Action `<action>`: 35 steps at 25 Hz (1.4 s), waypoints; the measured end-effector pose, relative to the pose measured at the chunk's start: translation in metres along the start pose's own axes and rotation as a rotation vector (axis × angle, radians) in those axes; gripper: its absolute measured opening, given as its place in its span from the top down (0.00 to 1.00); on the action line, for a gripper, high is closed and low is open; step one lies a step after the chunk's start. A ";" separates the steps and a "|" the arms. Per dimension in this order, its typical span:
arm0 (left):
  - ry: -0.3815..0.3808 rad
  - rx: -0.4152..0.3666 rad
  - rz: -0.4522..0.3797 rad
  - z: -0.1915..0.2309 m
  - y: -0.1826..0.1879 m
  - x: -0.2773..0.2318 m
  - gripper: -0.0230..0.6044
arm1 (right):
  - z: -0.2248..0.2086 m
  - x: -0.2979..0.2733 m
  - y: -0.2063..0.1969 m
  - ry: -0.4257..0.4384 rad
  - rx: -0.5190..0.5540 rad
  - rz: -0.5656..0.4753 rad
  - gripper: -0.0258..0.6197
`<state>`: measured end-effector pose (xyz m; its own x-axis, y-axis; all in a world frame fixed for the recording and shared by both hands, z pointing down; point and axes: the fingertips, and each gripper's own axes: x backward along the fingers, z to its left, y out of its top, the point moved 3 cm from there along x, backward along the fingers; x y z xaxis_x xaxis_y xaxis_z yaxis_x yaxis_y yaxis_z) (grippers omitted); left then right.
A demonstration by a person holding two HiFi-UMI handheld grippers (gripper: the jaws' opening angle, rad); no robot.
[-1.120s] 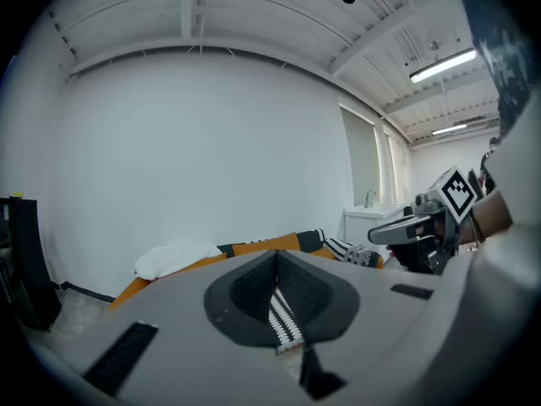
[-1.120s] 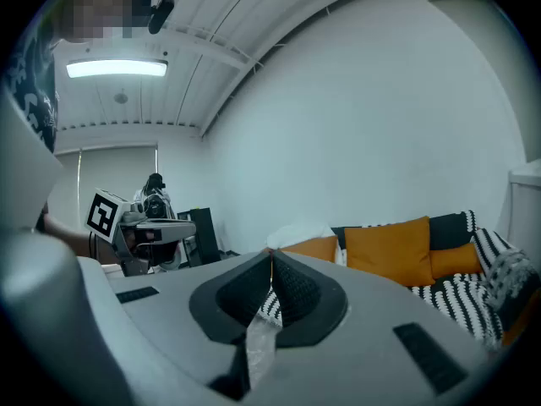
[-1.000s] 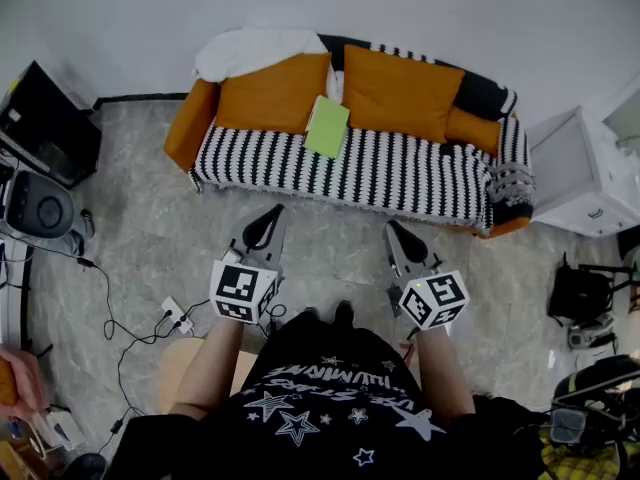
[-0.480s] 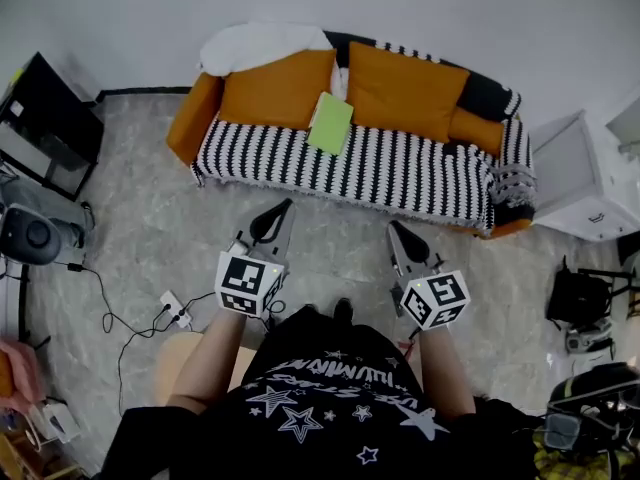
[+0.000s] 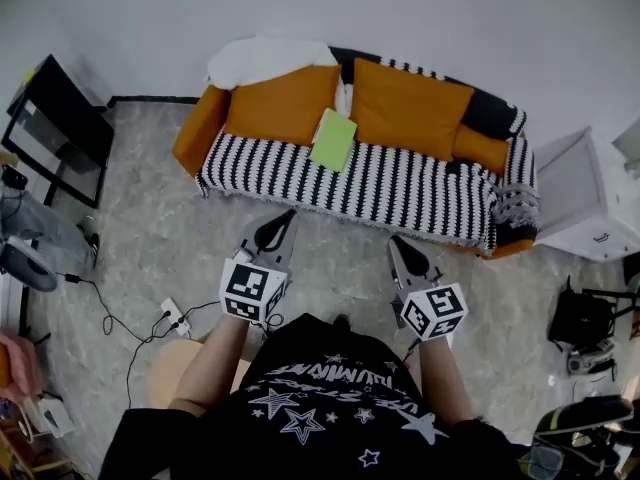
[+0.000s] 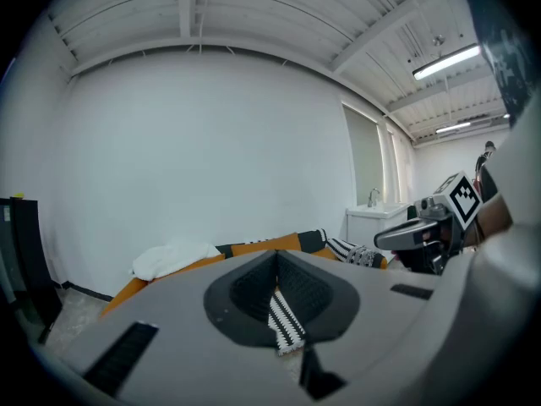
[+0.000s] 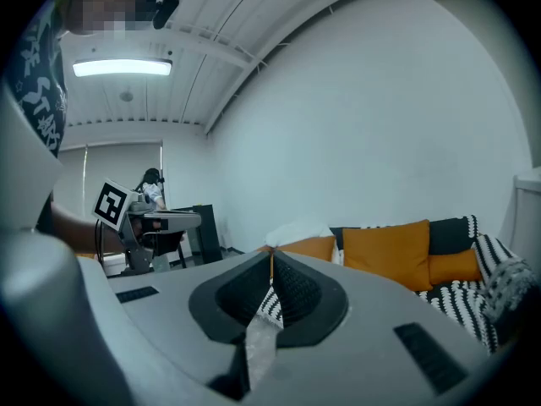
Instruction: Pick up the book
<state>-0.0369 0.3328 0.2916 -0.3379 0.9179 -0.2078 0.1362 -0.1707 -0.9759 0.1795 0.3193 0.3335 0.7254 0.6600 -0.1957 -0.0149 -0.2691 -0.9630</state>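
A thin green book (image 5: 333,140) lies flat on the striped seat of the sofa (image 5: 400,183), leaning toward the gap between two orange back cushions (image 5: 410,108). Both grippers hover over the floor in front of the sofa, well short of the book. The left gripper (image 5: 285,216) is shut and empty, and so is the right gripper (image 5: 393,240). In the left gripper view the shut jaws (image 6: 275,256) point at the sofa and hide the book. The right gripper view shows its jaws (image 7: 270,256) closed too, with orange cushions (image 7: 393,252) beyond.
A white blanket (image 5: 265,60) lies over the sofa's left back. A black stand (image 5: 55,118) is at the far left and a white cabinet (image 5: 585,193) at the right. A power strip with cables (image 5: 175,316) lies on the grey floor, and a black bag (image 5: 580,318) sits at right.
The sofa and book have slid lower and a little right in the head view as the person and both grippers moved slightly toward them. Both grippers stay shut.
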 end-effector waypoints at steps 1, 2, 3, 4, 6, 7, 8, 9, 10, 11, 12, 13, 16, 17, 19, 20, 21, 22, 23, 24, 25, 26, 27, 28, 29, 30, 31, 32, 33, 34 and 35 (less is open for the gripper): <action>0.006 -0.002 0.004 -0.003 0.000 -0.004 0.95 | -0.007 0.001 -0.002 -0.005 -0.003 0.004 0.92; 0.012 -0.004 0.007 -0.007 0.000 -0.008 0.95 | -0.015 0.002 -0.003 -0.006 -0.008 0.005 0.92; 0.018 -0.006 0.009 -0.011 0.000 -0.013 0.95 | -0.022 0.003 -0.004 -0.003 -0.017 0.005 0.92; 0.023 -0.007 0.009 -0.015 0.001 -0.018 0.95 | -0.030 0.004 -0.006 0.002 -0.027 0.004 0.92; 0.032 -0.006 0.007 -0.022 0.003 -0.027 0.95 | -0.042 0.004 -0.007 0.010 -0.045 0.002 0.92; 0.035 -0.004 0.007 -0.024 0.004 -0.030 0.95 | -0.047 0.003 -0.007 0.013 -0.051 0.001 0.92; 0.038 -0.001 0.010 -0.024 0.004 -0.034 0.95 | -0.050 0.001 -0.008 0.017 -0.057 0.001 0.92; 0.040 0.003 0.016 -0.024 0.003 -0.037 0.95 | -0.053 -0.002 -0.008 0.021 -0.063 0.003 0.92; 0.042 0.007 0.025 -0.023 0.001 -0.039 0.95 | -0.055 -0.004 -0.009 0.024 -0.068 0.006 0.92; 0.044 0.011 0.036 -0.021 -0.002 -0.042 0.95 | -0.058 -0.008 -0.010 0.027 -0.075 0.010 0.92; 0.047 0.013 0.045 -0.018 -0.005 -0.044 0.95 | -0.061 -0.012 -0.010 0.029 -0.083 0.015 0.92; 0.052 0.015 0.052 -0.014 -0.006 -0.047 0.95 | -0.063 -0.017 -0.011 0.032 -0.091 0.020 0.92; 0.066 0.029 0.061 0.006 -0.013 -0.058 0.95 | -0.069 -0.039 -0.012 0.036 -0.103 0.034 0.92; 0.068 0.037 0.066 0.014 -0.016 -0.062 0.95 | -0.071 -0.048 -0.012 0.034 -0.102 0.038 0.92; 0.068 0.054 0.077 0.030 -0.023 -0.073 0.95 | -0.075 -0.065 -0.009 0.026 -0.103 0.045 0.92; 0.068 0.062 0.082 0.038 -0.026 -0.079 0.95 | -0.078 -0.074 -0.008 0.022 -0.105 0.050 0.92; 0.067 0.070 0.086 0.046 -0.028 -0.084 0.95 | -0.080 -0.084 -0.007 0.018 -0.107 0.057 0.92; 0.068 0.075 0.091 0.055 -0.030 -0.090 0.95 | -0.082 -0.093 -0.006 0.015 -0.109 0.064 0.92; 0.070 0.077 0.093 0.064 -0.032 -0.095 0.95 | -0.084 -0.103 -0.005 0.014 -0.111 0.070 0.92; 0.073 0.078 0.092 0.073 -0.033 -0.101 0.95 | -0.086 -0.113 -0.004 0.015 -0.112 0.077 0.92; 0.077 0.081 0.091 0.083 -0.033 -0.106 0.95 | -0.088 -0.123 -0.004 0.016 -0.113 0.083 0.92; 0.080 0.087 0.092 0.092 -0.034 -0.112 0.95 | -0.090 -0.134 -0.003 0.016 -0.112 0.088 0.92; 0.081 0.093 0.093 0.101 -0.035 -0.117 0.95 | -0.092 -0.145 -0.001 0.015 -0.113 0.091 0.92; 0.081 0.099 0.095 0.110 -0.035 -0.122 0.95 | -0.093 -0.157 0.000 0.014 -0.115 0.092 0.92; 0.079 0.102 0.096 0.118 -0.036 -0.127 0.95 | -0.094 -0.168 0.002 0.012 -0.119 0.092 0.92; 0.078 0.103 0.100 0.126 -0.037 -0.131 0.95 | -0.095 -0.179 0.005 0.011 -0.124 0.092 0.92; 0.076 0.104 0.105 0.134 -0.037 -0.136 0.95 | -0.096 -0.190 0.007 0.010 -0.129 0.091 0.92; 0.075 0.106 0.110 0.141 -0.038 -0.140 0.95 | -0.097 -0.201 0.009 0.009 -0.133 0.093 0.92; 0.073 0.109 0.113 0.148 -0.038 -0.144 0.95 | -0.098 -0.210 0.011 0.008 -0.136 0.096 0.92; 0.070 0.113 0.116 0.154 -0.039 -0.149 0.95 | -0.100 -0.219 0.012 0.005 -0.137 0.101 0.92; 0.065 0.117 0.119 0.159 -0.039 -0.153 0.95 | -0.101 -0.226 0.013 0.003 -0.137 0.106 0.92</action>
<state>-0.1385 0.1421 0.3512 -0.2641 0.9095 -0.3210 0.0613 -0.3163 -0.9467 0.0850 0.0954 0.3839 0.7266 0.6207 -0.2945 0.0018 -0.4304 -0.9026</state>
